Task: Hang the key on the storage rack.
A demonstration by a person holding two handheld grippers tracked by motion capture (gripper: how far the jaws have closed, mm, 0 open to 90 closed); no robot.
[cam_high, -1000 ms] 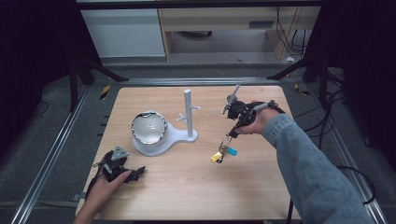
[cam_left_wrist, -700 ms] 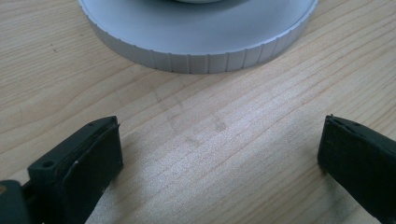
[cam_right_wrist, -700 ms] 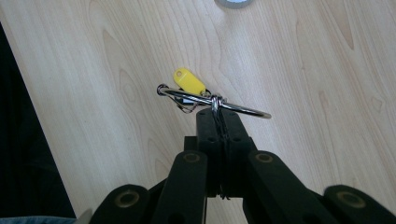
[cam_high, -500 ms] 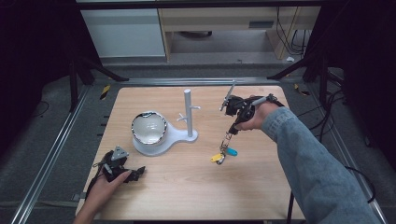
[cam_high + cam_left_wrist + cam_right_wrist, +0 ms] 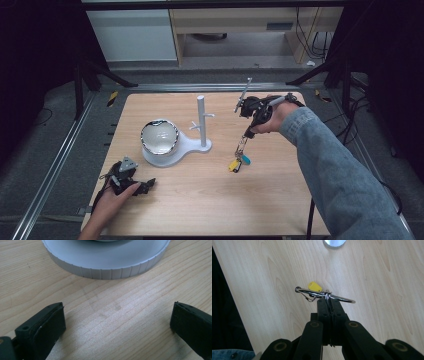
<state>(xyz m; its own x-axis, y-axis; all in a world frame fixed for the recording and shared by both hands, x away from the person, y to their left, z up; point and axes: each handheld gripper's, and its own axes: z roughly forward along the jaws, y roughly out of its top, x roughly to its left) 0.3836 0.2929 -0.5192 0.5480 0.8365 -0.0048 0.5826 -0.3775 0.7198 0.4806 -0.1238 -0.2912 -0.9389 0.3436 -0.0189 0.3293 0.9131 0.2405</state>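
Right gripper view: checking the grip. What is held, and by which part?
The right hand-held gripper holds a metal key ring with yellow tag, pinched at its ring.

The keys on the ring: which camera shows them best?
The high view shows the keys best: the whole bunch hangs below the right claw, with yellow and blue tags. The right gripper view shows the metal ring pinched up close, and one yellow tag.

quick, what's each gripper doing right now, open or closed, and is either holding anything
Left gripper: open, holding nothing, resting on the table.
Right gripper: closed on the key ring, keys hanging below it above the table.
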